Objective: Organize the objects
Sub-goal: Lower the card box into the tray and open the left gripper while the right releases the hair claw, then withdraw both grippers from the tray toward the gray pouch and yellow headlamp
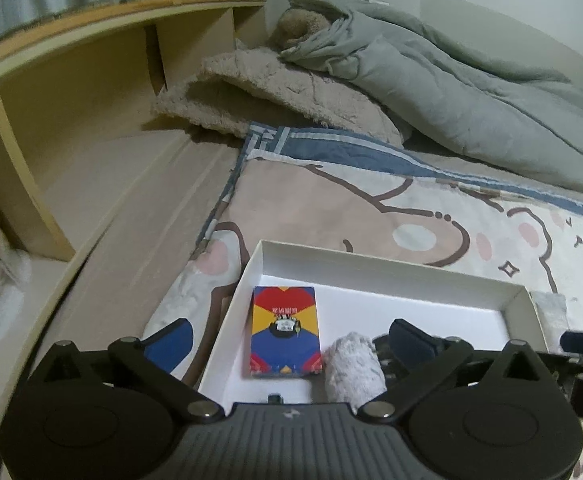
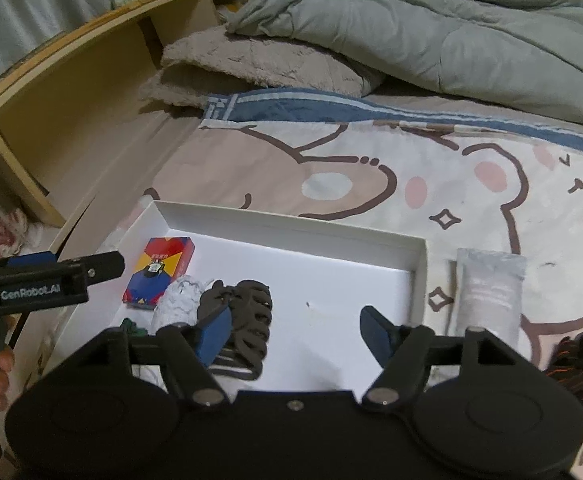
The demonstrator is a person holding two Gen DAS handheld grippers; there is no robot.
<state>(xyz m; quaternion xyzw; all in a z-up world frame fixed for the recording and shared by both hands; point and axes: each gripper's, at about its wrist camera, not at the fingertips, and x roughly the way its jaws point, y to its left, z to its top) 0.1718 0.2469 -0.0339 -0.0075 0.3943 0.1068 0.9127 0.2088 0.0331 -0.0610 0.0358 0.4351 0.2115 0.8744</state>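
A white shallow box (image 1: 391, 270) (image 2: 291, 226) lies on the bed. In it are a red, yellow and blue card box (image 1: 285, 330) (image 2: 159, 276), a grey-white fuzzy roll (image 1: 353, 366) (image 2: 179, 302) and a dark hair claw clip (image 2: 247, 320). My left gripper (image 1: 291, 338) is open over the box's left part, its left finger outside the wall. My right gripper (image 2: 295, 330) is open and empty over the box floor, its left finger beside the clip. A pale packet (image 2: 489, 290) lies right of the box.
A cartoon bear blanket (image 2: 371, 168) covers the bed. A beige fleece blanket (image 1: 267, 88) and a grey duvet (image 1: 451, 80) are piled at the back. A wooden shelf headboard (image 1: 91, 60) runs along the left. A dark orange-striped item (image 2: 579, 364) lies at the right edge.
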